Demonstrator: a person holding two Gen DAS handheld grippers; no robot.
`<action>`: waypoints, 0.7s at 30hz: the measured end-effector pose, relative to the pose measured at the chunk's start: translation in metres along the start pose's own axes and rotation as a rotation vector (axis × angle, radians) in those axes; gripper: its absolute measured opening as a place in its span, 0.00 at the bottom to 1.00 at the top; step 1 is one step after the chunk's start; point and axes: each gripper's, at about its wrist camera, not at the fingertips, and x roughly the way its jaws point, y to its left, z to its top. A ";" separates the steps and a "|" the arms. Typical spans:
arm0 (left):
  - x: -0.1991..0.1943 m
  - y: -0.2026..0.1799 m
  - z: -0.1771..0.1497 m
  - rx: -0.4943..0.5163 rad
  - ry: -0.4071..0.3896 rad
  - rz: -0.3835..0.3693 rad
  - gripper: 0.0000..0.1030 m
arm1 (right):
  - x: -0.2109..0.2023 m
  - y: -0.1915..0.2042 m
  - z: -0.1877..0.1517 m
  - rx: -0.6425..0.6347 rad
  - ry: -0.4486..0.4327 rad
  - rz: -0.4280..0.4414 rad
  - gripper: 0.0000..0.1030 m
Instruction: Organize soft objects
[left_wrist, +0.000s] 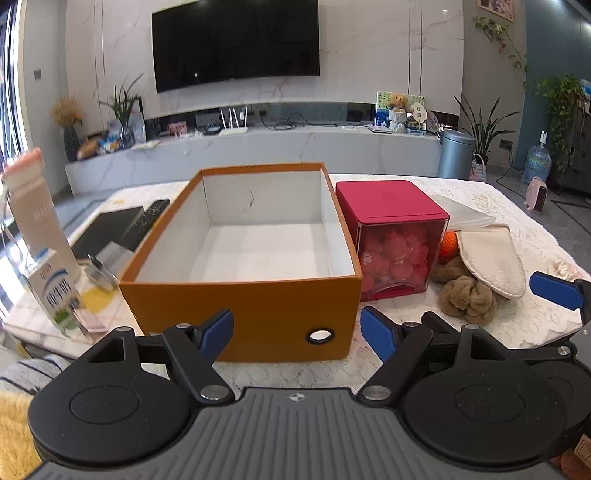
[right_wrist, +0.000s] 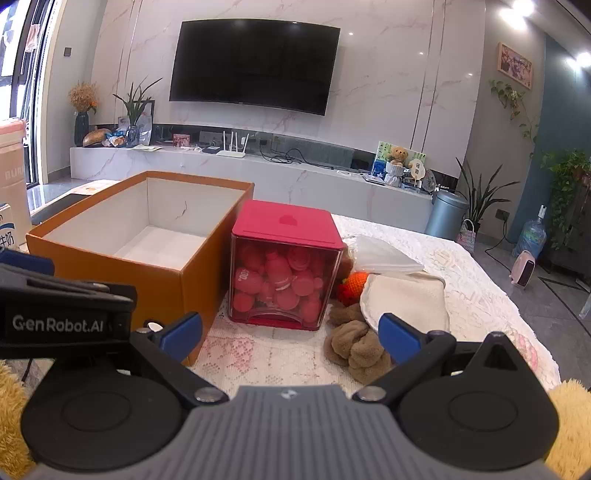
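An open orange box with a white, empty inside stands on the lace-covered table. To its right lies a pile of soft things: a brown plush toy, a cream cloth pouch, an orange knitted toy and a white folded cloth. My left gripper hangs open before the box's front wall, holding nothing. My right gripper is open too, its right finger just over the brown plush.
A red-lidded clear bin of pink items stands between box and pile. A milk carton, a tall white bottle and a black keyboard sit left of the box. The table's edge runs close at right.
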 end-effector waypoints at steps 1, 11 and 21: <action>0.000 0.000 0.000 0.001 0.003 -0.001 0.86 | 0.000 0.000 0.000 -0.001 0.002 0.001 0.97; 0.002 0.004 0.003 -0.034 0.037 -0.050 0.80 | -0.001 -0.001 -0.001 0.012 -0.013 0.007 0.97; -0.003 0.000 0.001 -0.015 0.020 -0.021 0.78 | -0.003 0.000 -0.003 0.004 -0.022 0.003 0.97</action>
